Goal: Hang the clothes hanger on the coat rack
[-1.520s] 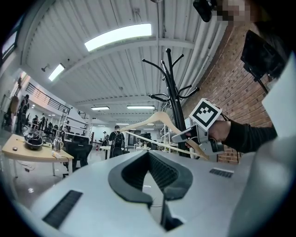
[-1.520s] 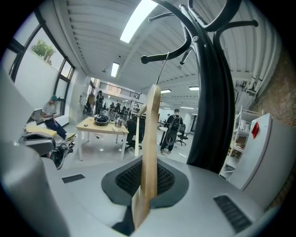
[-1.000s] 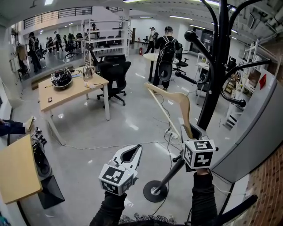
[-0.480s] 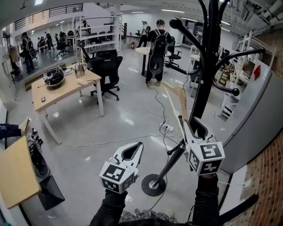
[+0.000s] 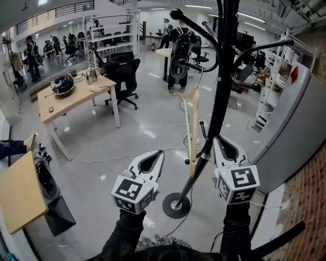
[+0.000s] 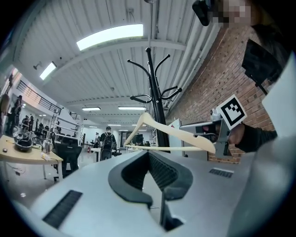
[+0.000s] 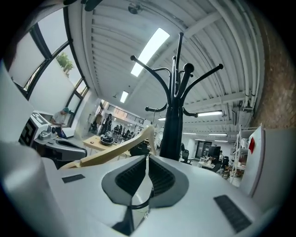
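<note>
While gripping hanger [image 5: 194,132] w/ R claw [image 5: 216,138] (L claw [image 5: 161,153] shut, empty), tip it upright, raise toward rack [image 5: 223,76] peg [image 5: 195,24] at 12 o'clock; release only once seated.

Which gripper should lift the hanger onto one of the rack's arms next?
Right. The right gripper is shut on the hanger, which lies beside the pole of the coat rack. The left gripper is shut, empty and farther away.

Ahead: the coat rack pole [image 5: 223,86] blocks my right tool [image 5: 218,141].
Above: its curved hooks [image 5: 177,13] crowd the way.
Left: open air over the floor [image 5: 127,127]; the desk [image 5: 76,99] is well off.
</note>
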{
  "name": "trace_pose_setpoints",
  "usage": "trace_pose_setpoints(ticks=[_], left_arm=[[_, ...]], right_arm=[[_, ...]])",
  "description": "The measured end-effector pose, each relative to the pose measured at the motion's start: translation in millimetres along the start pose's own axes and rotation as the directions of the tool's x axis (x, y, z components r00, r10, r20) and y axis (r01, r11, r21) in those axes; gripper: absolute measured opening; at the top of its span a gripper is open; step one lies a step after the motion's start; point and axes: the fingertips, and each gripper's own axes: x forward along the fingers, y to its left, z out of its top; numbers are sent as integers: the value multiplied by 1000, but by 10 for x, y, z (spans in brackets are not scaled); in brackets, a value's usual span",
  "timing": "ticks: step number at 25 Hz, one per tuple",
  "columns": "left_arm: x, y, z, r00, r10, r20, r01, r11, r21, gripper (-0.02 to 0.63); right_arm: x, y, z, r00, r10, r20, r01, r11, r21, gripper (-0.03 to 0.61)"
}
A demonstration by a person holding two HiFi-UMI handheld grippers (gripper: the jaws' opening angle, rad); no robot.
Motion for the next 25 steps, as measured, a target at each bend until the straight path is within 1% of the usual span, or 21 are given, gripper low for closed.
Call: trace_pose_setpoints(ticks=[2,5,7,12,16,21,25], left_arm=[[2,-106,41,1000,7,4,-7,1000,13,8],[-32,-265,59,1000,14,0,-14,1000,26,8],[-51,-407,98,1000,8,2,-8,999,39,9],[-95,-722,152,1000,-6,-5,7,998,54,8],[-182,-883,131,1000,2,-5,-2,998,62,8],[-291,-1074,73,1000,6,-11,-5,999,52,8],[-370,-1287,60,999,-13,-36,14,999,30,8]], right_arm=[[-86,16,-85,1000,26,4,-26,999,18,12],[-214,99,-168,996,84,22,-86,995,60,12],[-317,103,-176,994,97,42,-100,990,94,11],[-546,60,-259,994,98,44,-104,984,148,11],[-741,39,-349,995,95,35,-100,979,176,11],[-992,25,-478,997,80,15,-81,980,184,11],[-1192,15,-590,997,72,-12,-68,978,197,11]])
